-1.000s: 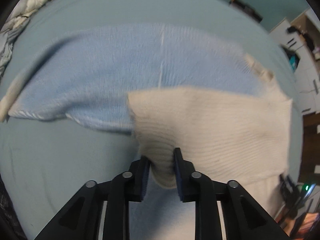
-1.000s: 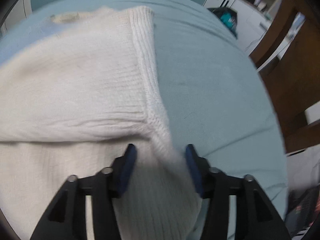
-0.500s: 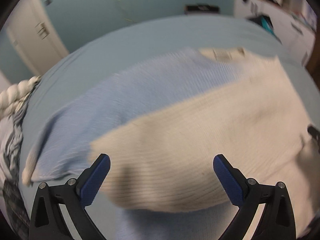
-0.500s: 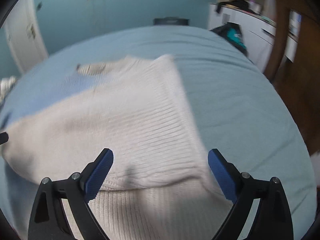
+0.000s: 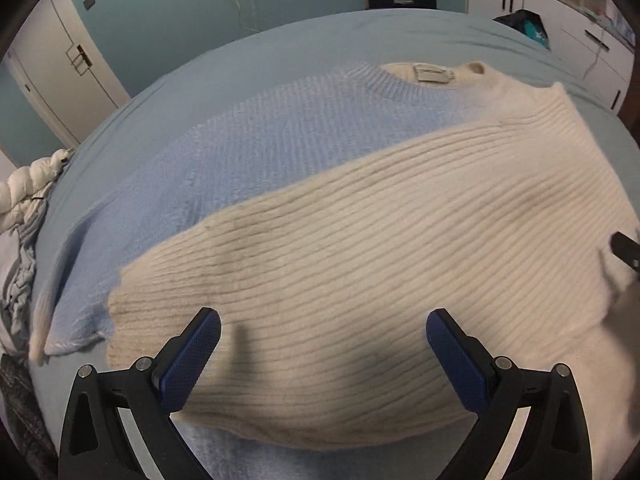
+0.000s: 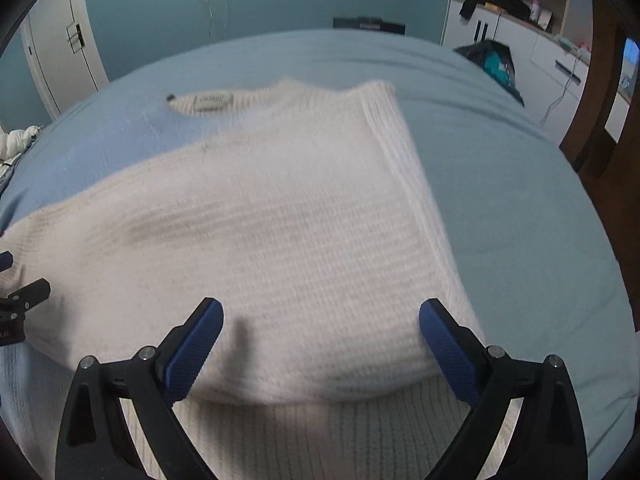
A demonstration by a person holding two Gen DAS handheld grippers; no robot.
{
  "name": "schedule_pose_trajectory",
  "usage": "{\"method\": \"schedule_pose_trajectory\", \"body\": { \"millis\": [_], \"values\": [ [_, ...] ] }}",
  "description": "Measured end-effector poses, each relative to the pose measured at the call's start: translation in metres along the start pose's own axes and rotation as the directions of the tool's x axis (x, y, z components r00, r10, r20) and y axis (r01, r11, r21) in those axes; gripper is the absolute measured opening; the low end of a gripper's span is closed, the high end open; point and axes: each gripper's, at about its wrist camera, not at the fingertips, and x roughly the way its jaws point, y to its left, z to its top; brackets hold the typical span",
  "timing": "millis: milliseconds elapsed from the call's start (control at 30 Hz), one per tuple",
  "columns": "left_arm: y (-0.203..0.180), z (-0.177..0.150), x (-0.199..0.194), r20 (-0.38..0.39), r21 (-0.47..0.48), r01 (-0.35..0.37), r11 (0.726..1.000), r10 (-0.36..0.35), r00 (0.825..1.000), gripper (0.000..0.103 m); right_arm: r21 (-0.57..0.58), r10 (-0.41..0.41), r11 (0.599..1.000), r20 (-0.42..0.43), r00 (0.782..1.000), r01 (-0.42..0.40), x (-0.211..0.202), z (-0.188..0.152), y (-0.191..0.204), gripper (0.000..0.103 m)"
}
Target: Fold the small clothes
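Observation:
A knitted sweater lies flat on the bed, its front light blue (image 5: 260, 148) and its other part cream (image 5: 380, 240). The cream part is folded across the blue, and the collar label (image 5: 434, 73) shows at the far end. My left gripper (image 5: 324, 344) hangs open over the near left end of the cream fold, with nothing between its pads. My right gripper (image 6: 320, 336) hovers over the near right of the cream fold (image 6: 280, 220); its jaws are opening and no cloth is pinched. Each gripper shows at the edge of the other's view.
The pale blue bed sheet (image 6: 500, 200) surrounds the sweater. A heap of white and striped laundry (image 5: 20, 200) lies at the bed's left edge. White cabinets (image 5: 560, 20) and a dark bag (image 6: 492, 60) stand behind; wooden furniture (image 6: 600, 120) is at the right.
Both grippers let go of the cream cloth and spread wide. They drew back from the sweater, and the left one swung round. The cream fold now rests on the blue front.

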Motion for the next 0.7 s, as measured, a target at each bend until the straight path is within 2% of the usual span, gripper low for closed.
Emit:
{"method": "schedule_pose_trajectory", "body": {
  "millis": [67,100,167,233,300,467,633,700],
  "values": [
    [-0.004,-0.004,0.014,-0.080,0.015,0.005,1.000,-0.004,0.997,0.103,-0.011,0.022,1.000,-0.016,1.000,-0.022,0.009,0.003,0.005,0.097],
    [-0.005,-0.007,0.022,-0.115,0.022,-0.003,1.000,0.006,0.993,0.103,-0.016,0.026,1.000,-0.052,0.998,-0.027,0.019,0.002,0.007,0.097],
    [-0.004,-0.011,0.021,-0.079,0.014,0.012,1.000,-0.011,0.997,0.103,-0.030,0.008,0.999,-0.101,0.995,-0.011,0.037,-0.002,0.009,0.100],
    [-0.003,-0.008,0.021,-0.094,0.013,0.023,1.000,-0.022,0.995,0.103,-0.043,0.009,0.999,-0.054,0.999,-0.011,0.037,-0.007,0.007,0.102],
    [0.000,-0.001,0.018,-0.114,0.002,0.030,1.000,-0.029,0.993,0.103,-0.042,0.015,0.999,-0.064,0.998,-0.017,0.034,-0.008,0.005,0.102],
    [0.013,0.015,0.004,-0.109,-0.044,0.032,0.999,-0.037,0.993,0.103,0.075,0.056,0.996,-0.092,0.994,-0.049,0.002,-0.010,-0.012,0.102],
    [0.024,0.018,-0.037,-0.054,-0.064,0.047,0.997,-0.050,0.997,0.103,0.122,0.100,0.988,-0.025,0.995,-0.096,-0.053,-0.023,-0.022,0.102],
    [0.035,0.017,-0.056,-0.027,-0.064,0.043,0.997,-0.045,0.999,0.103,0.142,0.116,0.983,0.008,0.993,-0.116,-0.080,-0.040,-0.023,0.102]
  ]
}}
